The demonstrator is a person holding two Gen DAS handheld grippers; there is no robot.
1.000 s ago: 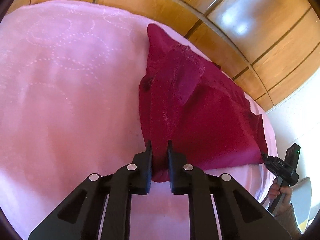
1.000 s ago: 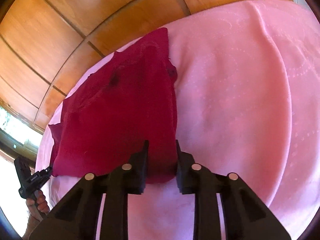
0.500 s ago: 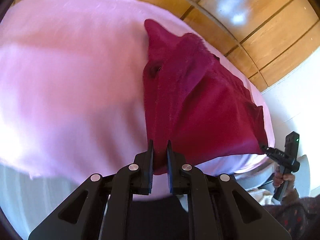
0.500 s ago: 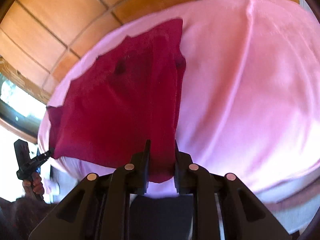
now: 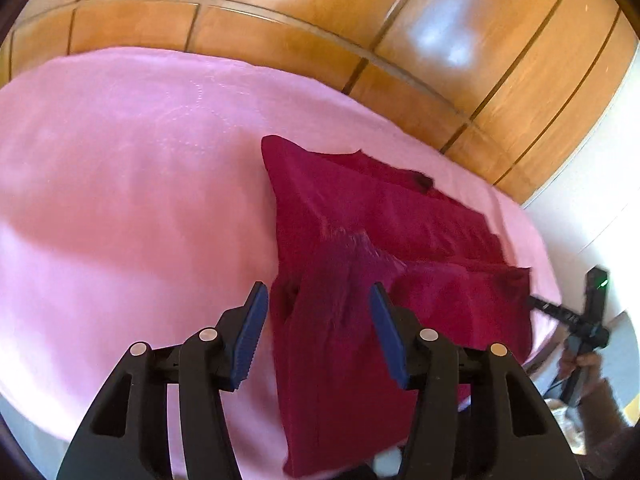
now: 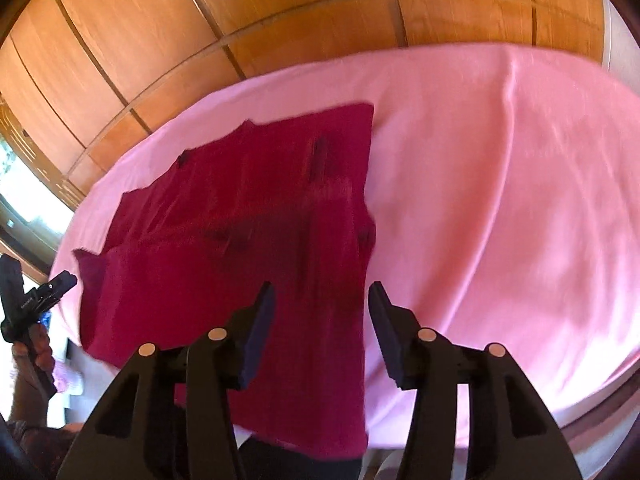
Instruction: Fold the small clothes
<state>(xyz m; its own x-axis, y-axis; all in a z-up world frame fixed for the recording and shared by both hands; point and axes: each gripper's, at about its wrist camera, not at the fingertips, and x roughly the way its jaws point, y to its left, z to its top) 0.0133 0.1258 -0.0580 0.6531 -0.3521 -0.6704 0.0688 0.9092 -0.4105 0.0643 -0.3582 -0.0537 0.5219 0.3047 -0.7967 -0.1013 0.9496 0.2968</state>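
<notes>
A dark red garment (image 5: pixel 360 248) lies on the pink cloth-covered table (image 5: pixel 120 200), its near part hanging over the table's near edge. It also shows in the right wrist view (image 6: pixel 248 220). My left gripper (image 5: pixel 318 304) is open, its jaws spread on either side of the garment's near left edge, holding nothing. My right gripper (image 6: pixel 322 304) is open too, jaws spread around the garment's near right edge. Each gripper shows small in the other's view, the right one (image 5: pixel 576 320) and the left one (image 6: pixel 36 296), at the garment's far corners.
A wooden panelled wall (image 5: pixel 360 20) runs behind the table. A bright window (image 6: pixel 16 184) is at the left of the right wrist view. The pink cloth (image 6: pixel 500 180) spreads wide beside the garment.
Both grippers have opened and let go of the garment's near edge. The garment, held up and stretched before, now lies lower with its near part draped over the table edge.
</notes>
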